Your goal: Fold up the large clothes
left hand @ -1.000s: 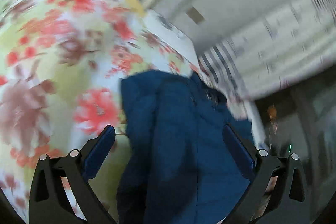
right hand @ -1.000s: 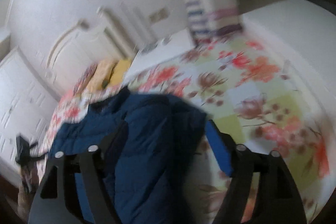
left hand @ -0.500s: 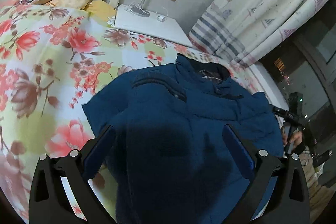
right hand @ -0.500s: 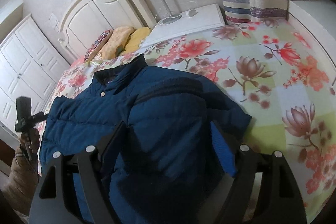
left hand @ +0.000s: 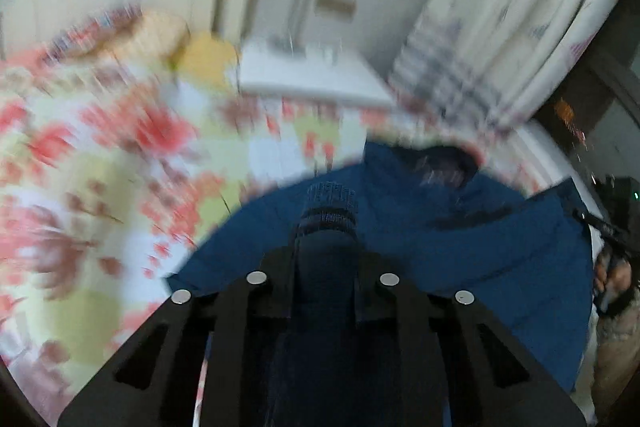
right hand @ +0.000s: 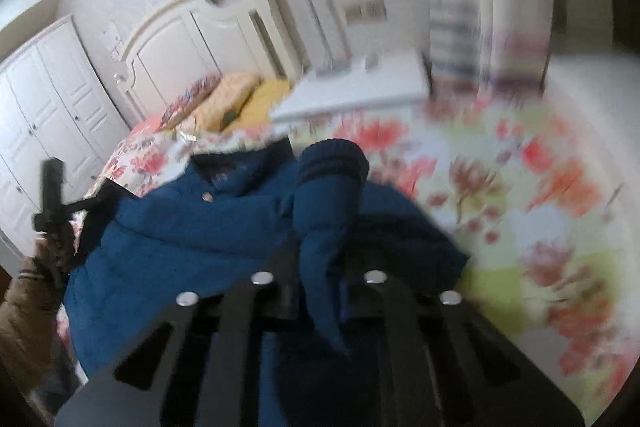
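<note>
A blue padded jacket (left hand: 460, 247) lies spread on a bed (left hand: 80, 187) with a floral cover, collar toward the headboard (right hand: 180, 39); beyond the bed are a white nightstand (left hand: 312, 83) and a striped curtain (left hand: 500, 27). The left hand-held gripper (left hand: 326, 267) is clamped on a sleeve of the jacket, the ribbed cuff (left hand: 330, 203) poking out past its fingers. The right hand-held gripper (right hand: 320, 275) is pinched tight on the other sleeve, whose dark cuff (right hand: 334, 161) stands up ahead of the jaws, with a fold of blue cloth hanging down between them. Pillows (right hand: 236, 99) sit at the head of the bed; white wardrobe doors (right hand: 44, 99) are at the far left of the right view. Both views are smeared with blur, so finer detail is lost.
</note>
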The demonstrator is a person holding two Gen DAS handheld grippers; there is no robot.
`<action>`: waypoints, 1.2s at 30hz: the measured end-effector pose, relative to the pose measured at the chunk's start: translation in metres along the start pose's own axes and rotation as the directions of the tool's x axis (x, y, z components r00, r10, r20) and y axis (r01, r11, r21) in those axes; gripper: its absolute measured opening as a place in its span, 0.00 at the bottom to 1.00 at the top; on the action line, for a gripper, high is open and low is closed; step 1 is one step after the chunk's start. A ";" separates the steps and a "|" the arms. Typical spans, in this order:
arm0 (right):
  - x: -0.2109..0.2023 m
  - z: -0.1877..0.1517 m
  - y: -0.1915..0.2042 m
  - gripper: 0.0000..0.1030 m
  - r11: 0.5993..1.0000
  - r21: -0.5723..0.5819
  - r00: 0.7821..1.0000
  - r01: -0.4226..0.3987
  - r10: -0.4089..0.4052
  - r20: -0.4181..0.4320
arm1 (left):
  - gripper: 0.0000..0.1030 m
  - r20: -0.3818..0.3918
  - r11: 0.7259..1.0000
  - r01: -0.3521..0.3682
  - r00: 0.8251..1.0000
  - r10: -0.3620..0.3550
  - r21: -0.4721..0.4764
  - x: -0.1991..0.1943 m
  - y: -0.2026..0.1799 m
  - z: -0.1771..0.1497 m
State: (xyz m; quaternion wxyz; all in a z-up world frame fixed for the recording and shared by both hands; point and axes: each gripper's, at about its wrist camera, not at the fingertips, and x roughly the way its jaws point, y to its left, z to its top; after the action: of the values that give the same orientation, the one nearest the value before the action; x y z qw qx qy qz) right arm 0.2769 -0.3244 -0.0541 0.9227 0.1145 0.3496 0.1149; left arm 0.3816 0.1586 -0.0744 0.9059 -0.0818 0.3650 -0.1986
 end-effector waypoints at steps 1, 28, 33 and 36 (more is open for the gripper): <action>-0.015 0.006 0.009 0.09 1.000 -0.020 0.999 0.005 -0.004 0.033 | 0.19 0.037 1.000 0.014 0.999 -0.014 -0.009 -0.015 0.000 0.005; 0.092 0.088 0.090 0.66 0.972 -0.058 0.973 0.229 -0.229 0.001 | 0.96 0.106 0.951 -0.283 0.949 0.297 -0.128 0.042 -0.007 0.067; 0.161 0.082 0.180 0.68 0.914 -0.350 0.966 0.206 -0.247 -0.075 | 0.96 0.081 0.920 -0.391 0.916 0.392 -0.026 0.066 -0.054 0.063; 0.204 0.064 0.184 0.68 0.879 -0.414 0.932 0.237 -0.326 -0.159 | 0.96 0.012 0.926 -0.377 0.926 0.377 -0.025 0.089 -0.061 0.053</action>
State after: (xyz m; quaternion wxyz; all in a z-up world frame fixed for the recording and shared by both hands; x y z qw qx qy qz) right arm 0.4446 -0.0990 -0.0804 0.8884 -0.1363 0.4346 0.0579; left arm 0.4587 0.0663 -0.0742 0.9292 -0.0218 0.3687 -0.0161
